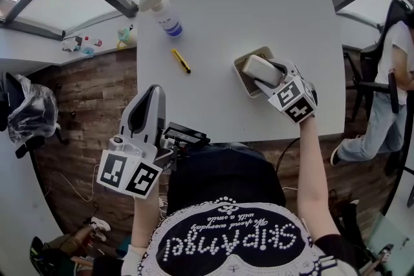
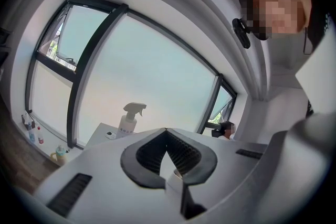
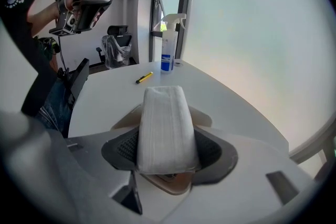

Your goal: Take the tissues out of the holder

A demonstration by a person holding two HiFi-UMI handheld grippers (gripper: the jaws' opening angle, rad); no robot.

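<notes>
The white tissue pack (image 1: 261,69) sits between the jaws of my right gripper (image 1: 277,79), which is shut on it at the right side of the white table (image 1: 220,16). In the right gripper view the pads press both long sides of the pack (image 3: 164,123), and the gripper (image 3: 168,157) holds it over the beige holder (image 3: 205,117). The holder (image 1: 240,66) lies on the table under the pack. My left gripper (image 1: 152,90) hangs off the table's near left edge, pointing roughly level. Its tips (image 2: 166,132) meet with nothing between them.
A spray bottle (image 1: 166,15) stands at the table's far left corner, with a yellow pen (image 1: 181,61) lying nearer the middle. A person sits on a chair at the right (image 1: 388,94). Small items line the windowsill (image 1: 84,43). A chair with a bag (image 1: 26,110) stands left.
</notes>
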